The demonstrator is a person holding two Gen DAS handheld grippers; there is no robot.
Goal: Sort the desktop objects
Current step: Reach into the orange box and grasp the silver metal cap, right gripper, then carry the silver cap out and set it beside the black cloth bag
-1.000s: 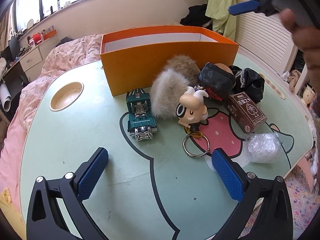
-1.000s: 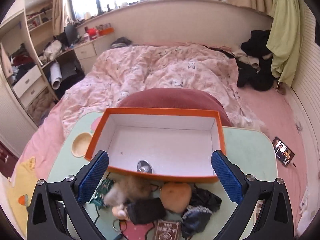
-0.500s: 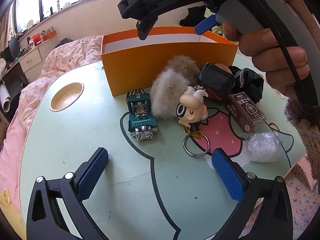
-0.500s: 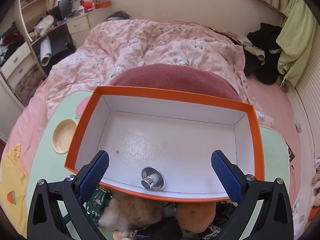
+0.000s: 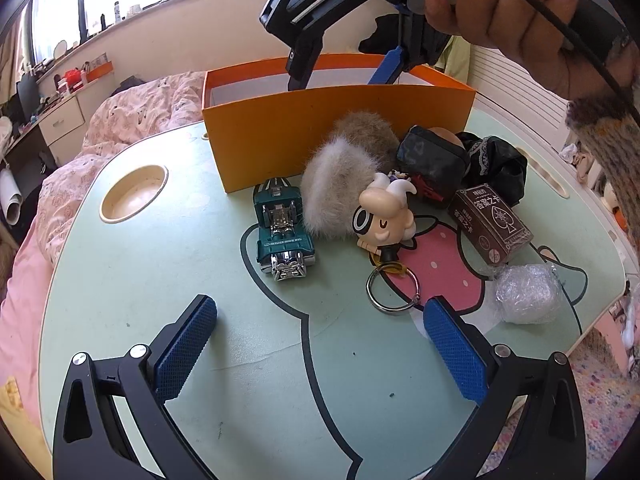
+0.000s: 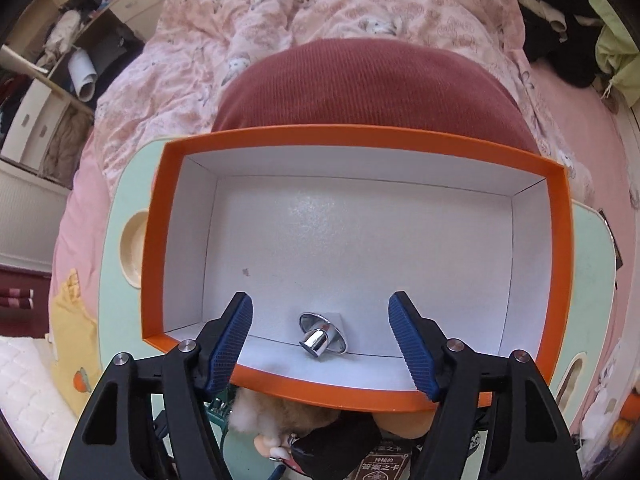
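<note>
An orange box (image 5: 336,128) with a white inside (image 6: 360,240) stands at the back of the green lap table (image 5: 160,280). A shiny metal knob (image 6: 322,334) lies alone on the box floor near its front wall. My right gripper (image 6: 320,344) is open, reaching down into the box with the knob between its fingers; it also shows in the left wrist view (image 5: 344,68). In front of the box lie a green toy car (image 5: 282,232), a fur ball (image 5: 340,192), a sheep figure keychain (image 5: 384,216), a brown card box (image 5: 490,224) and a plastic wrap ball (image 5: 526,294). My left gripper (image 5: 320,344) is open above bare table.
A black pouch (image 5: 432,160) and black lace cloth (image 5: 496,164) lie beside the fur ball. A round cup recess (image 5: 134,192) sits at the table's left. A dark red cushion (image 6: 372,88) and pink bedding (image 6: 280,20) lie behind the box.
My right gripper has dropped down and forward into the orange box and its jaws have narrowed around the metal knob. The left gripper has not moved.
</note>
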